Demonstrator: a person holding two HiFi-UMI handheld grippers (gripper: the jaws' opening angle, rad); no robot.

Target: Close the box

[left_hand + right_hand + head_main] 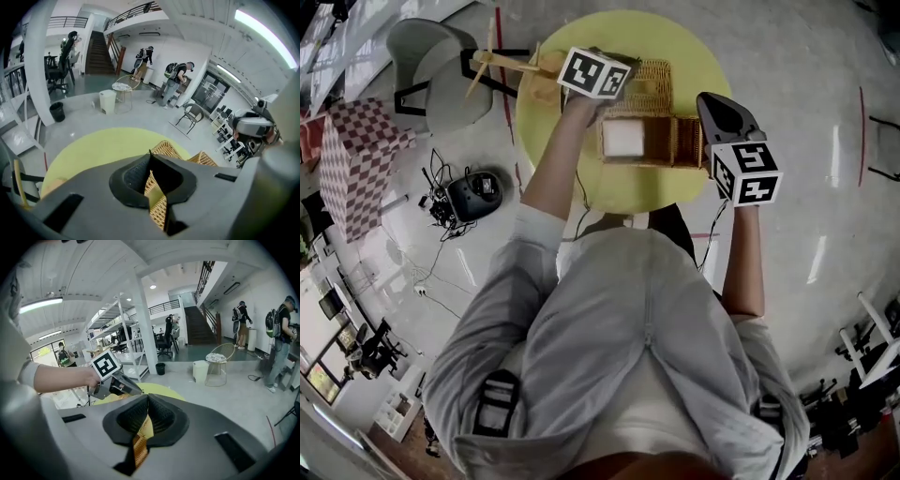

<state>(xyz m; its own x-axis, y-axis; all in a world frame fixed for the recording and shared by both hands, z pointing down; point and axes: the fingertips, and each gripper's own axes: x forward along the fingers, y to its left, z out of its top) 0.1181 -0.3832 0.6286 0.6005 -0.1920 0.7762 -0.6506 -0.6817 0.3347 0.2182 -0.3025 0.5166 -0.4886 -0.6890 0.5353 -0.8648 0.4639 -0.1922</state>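
A wicker box (652, 141) lies open on the round yellow table (694, 47), something white showing inside it. Its wicker lid (649, 80) is folded back on the far side. My left gripper (614, 89) reaches over that lid. In the left gripper view the left gripper (150, 154) has its jaws closed on a thin wicker edge (157, 206). My right gripper (710, 98) sits at the box's right end. In the right gripper view the right gripper (147, 397) has its tips together, and wicker (138, 446) shows through the hollow below them. The left gripper (115, 380) appears there too.
A wooden model (511, 66) lies at the table's left edge. On the floor to the left are a grey chair (441, 70), a red-checked box (356, 159) and a black controller with cables (469, 192). People with backpacks (176, 79) stand far off in the hall.
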